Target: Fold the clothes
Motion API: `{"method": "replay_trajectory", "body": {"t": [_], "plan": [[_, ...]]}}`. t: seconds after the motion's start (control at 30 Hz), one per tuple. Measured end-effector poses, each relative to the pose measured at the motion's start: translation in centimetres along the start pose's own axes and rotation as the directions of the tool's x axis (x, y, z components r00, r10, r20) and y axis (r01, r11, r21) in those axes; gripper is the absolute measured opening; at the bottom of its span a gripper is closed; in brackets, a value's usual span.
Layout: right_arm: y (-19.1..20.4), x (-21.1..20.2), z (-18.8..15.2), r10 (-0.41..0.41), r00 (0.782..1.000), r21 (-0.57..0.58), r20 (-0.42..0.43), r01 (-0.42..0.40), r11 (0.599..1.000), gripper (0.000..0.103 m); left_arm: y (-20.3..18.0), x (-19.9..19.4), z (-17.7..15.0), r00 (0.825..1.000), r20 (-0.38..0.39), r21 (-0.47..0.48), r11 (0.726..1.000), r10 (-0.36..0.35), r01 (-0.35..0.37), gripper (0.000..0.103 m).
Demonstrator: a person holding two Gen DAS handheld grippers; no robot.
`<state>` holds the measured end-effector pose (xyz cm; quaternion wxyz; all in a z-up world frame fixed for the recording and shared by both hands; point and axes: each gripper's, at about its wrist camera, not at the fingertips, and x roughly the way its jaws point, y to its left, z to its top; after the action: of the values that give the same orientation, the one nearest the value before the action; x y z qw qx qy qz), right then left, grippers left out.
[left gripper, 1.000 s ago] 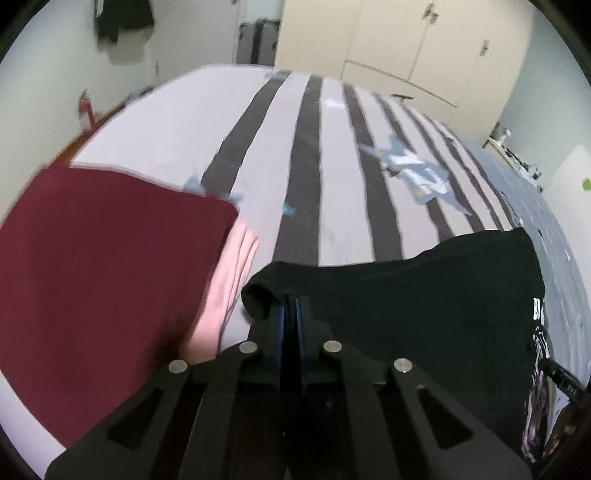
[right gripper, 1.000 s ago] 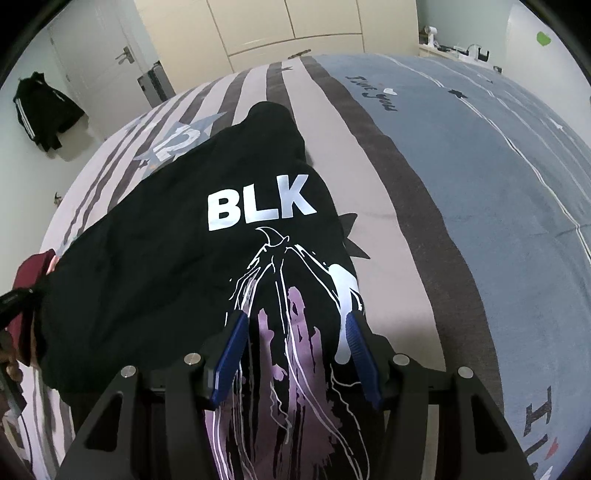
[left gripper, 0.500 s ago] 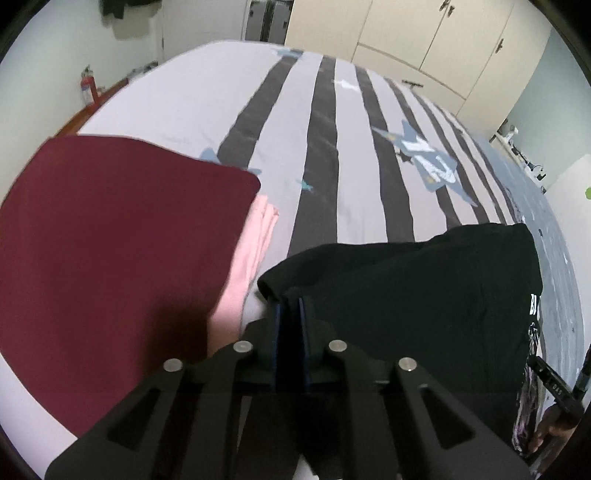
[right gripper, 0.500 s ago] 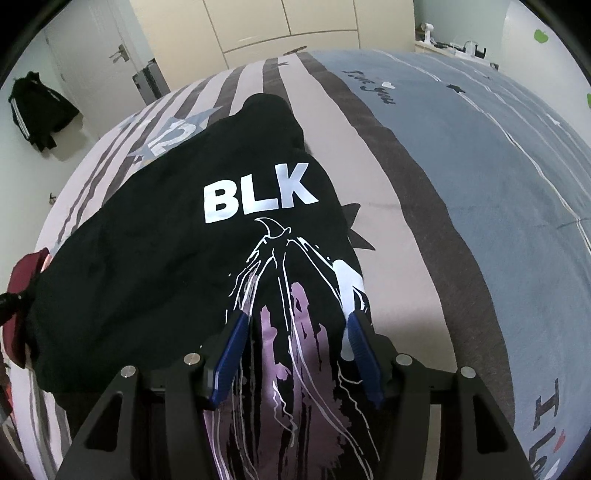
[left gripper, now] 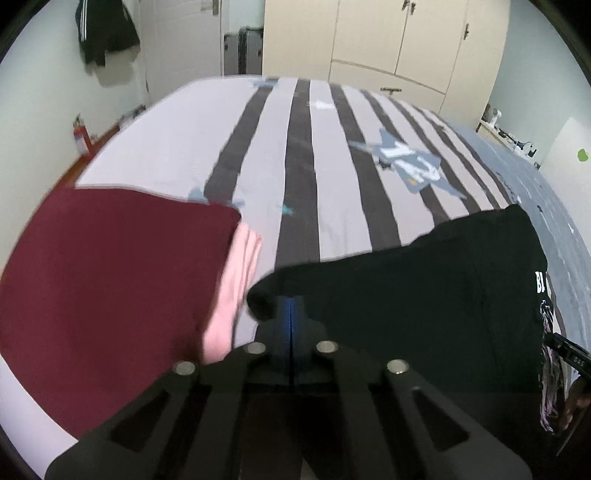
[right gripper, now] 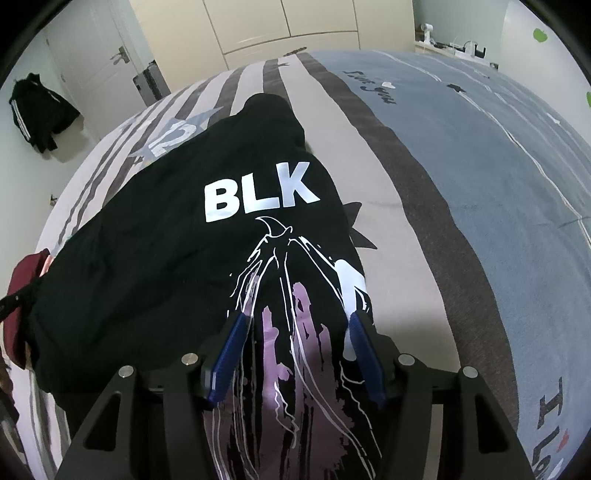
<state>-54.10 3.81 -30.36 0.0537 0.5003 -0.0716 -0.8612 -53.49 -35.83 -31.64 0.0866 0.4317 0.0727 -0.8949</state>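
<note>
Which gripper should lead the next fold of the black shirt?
Left. The left gripper is already shut on the black shirt edge; the right gripper stands open over the print, gripping nothing.

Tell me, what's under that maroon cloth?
A pink garment pokes out beneath the maroon cloth, both on the striped bed. How far it runs underneath is hidden.

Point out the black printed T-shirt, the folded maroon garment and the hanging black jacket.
Black printed T-shirt (right gripper: 155, 266): right wrist view, plain fabric left of the print.
Folded maroon garment (left gripper: 110, 280): left wrist view, its top face.
Hanging black jacket (left gripper: 105, 31): left wrist view, its body.
</note>
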Motion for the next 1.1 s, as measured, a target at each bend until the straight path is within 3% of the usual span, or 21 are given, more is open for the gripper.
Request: {"method": "replay_trajectory", "body": {"t": [0.2,0.3,0.37,0.4,0.43,0.53,0.63,0.67,0.7,0.73,0.93,1.1], "plan": [[0.0,0.0,0.0,-0.002,1.0,0.007,0.002,0.001,1.0,0.055,0.8,-1.5,0.0,1.0,0.023,0.0,1.0,0.0,0.0,0.0],[0.0,0.0,0.0,-0.003,1.0,0.013,0.001,0.003,1.0,0.056,0.9,-1.4,-0.2,0.999,-0.006,0.001,0.999,-0.046,0.046,0.0],[0.0,0.0,0.1,-0.002,1.0,0.015,0.0,0.002,1.0,0.057,0.7,-1.4,-0.6,0.998,-0.023,0.028,0.998,-0.064,0.065,0.009],[0.0,0.0,0.1,-0.001,1.0,0.013,0.001,0.001,1.0,0.057,0.4,-1.1,-0.7,0.998,-0.029,0.054,0.997,-0.053,0.054,0.022],[0.0,0.0,0.0,0.0,1.0,0.012,0.001,0.0,1.0,0.057,0.5,-0.9,-1.0,0.999,-0.043,0.066,0.997,-0.028,0.031,0.027],[0.0,0.0,0.0,0.003,1.0,0.007,0.002,-0.003,1.0,0.057,1.5,0.1,-1.9,0.997,-0.076,0.022,1.0,0.005,-0.004,0.027],[-0.1,0.0,-0.1,0.004,1.0,0.007,0.003,-0.004,1.0,0.057,1.9,0.2,-2.7,0.998,-0.062,0.006,1.0,-0.005,0.006,0.025],[-0.1,0.0,-0.1,0.003,1.0,0.007,0.004,-0.003,1.0,0.057,1.7,-0.1,-2.8,0.999,-0.044,0.023,1.0,-0.012,0.013,0.02],[0.0,0.0,-0.1,0.003,1.0,0.006,0.005,-0.003,1.0,0.057,1.3,-0.5,-3.0,1.0,-0.021,0.053,0.998,-0.015,0.016,0.005],[0.0,0.0,-0.1,0.002,1.0,0.006,0.006,-0.002,1.0,0.057,1.0,-0.9,-3.0,1.0,-0.006,0.068,0.997,-0.022,0.022,0.0],[-0.2,0.1,-0.2,0.004,1.0,0.003,0.01,-0.004,1.0,0.057,1.4,-2.4,-2.7,0.997,0.027,0.037,0.997,-0.073,0.072,0.0],[-0.3,0.1,-0.2,0.003,1.0,0.014,0.01,-0.003,1.0,0.057,3.3,-2.6,-0.5,0.998,0.053,0.0,0.999,-0.035,0.035,0.0]]}}
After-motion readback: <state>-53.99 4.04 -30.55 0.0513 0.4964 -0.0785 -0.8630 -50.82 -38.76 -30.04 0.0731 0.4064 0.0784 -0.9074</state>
